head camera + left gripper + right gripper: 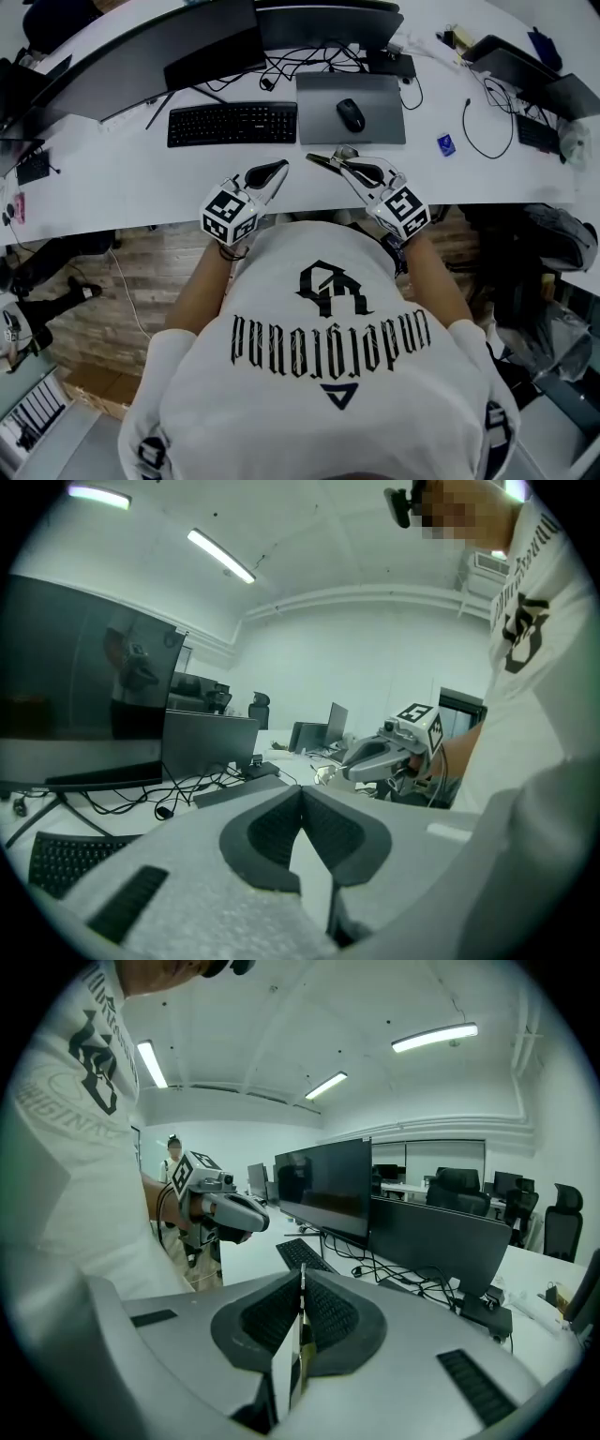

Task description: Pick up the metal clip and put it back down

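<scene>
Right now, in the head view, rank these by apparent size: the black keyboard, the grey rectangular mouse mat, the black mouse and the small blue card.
1. grey rectangular mouse mat: largest area.
2. black keyboard: longer but narrower.
3. black mouse.
4. small blue card: only slightly smaller than the mouse.

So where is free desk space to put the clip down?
Bare desk runs between the keyboard and the near edge, wider left of the keyboard; a smaller patch right of the mouse pad. Cables crowd the back.
</scene>
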`<state>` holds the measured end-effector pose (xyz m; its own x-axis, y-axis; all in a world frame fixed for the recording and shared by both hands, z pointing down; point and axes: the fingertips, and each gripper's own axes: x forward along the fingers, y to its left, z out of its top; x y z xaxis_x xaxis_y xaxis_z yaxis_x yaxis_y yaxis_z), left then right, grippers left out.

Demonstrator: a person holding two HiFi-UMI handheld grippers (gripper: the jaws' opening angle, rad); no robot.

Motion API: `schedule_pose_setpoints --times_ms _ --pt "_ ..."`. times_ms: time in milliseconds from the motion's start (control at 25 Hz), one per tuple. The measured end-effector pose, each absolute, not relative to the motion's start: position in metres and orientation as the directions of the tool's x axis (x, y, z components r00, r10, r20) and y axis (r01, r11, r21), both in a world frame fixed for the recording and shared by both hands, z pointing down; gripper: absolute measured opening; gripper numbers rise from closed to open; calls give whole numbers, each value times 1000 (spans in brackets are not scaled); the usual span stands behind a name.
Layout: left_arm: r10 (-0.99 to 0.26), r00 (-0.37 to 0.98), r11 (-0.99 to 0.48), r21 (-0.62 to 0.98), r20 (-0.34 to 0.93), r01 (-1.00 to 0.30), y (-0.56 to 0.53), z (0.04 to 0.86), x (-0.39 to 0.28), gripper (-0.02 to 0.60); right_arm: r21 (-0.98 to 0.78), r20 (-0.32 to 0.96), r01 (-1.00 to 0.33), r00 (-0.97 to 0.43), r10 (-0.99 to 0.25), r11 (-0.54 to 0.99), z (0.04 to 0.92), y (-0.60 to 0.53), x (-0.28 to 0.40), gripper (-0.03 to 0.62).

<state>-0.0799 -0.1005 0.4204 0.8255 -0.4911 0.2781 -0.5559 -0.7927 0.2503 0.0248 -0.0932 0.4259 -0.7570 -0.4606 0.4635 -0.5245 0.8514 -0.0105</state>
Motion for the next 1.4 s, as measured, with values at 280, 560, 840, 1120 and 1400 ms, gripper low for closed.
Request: schedule_pose_setpoints --times_ms 280,560,840,1120,1400 --pt "-554 779 -737 261 295 -623 -94 426 -50 14 -32 459 -443 -803 -380 896 427 -95 48 25" --pt "-616 725 -674 270 307 -687 -86 431 -23 14 -57 461 -362 -836 -297 930 436 -96 71 25" --pt "-673 653 -596 269 347 -757 -79 445 -10 14 -121 469 -284 -861 -197 951 460 -98 85 25" --pt "-688 628 -558 288 364 -778 -77 461 -4 14 -163 482 -259 -863 -152 952 487 -102 80 25" --pt "-661 634 -547 320 402 -773 -80 493 -10 14 -228 520 -271 -846 -118 935 530 -110 77 25"
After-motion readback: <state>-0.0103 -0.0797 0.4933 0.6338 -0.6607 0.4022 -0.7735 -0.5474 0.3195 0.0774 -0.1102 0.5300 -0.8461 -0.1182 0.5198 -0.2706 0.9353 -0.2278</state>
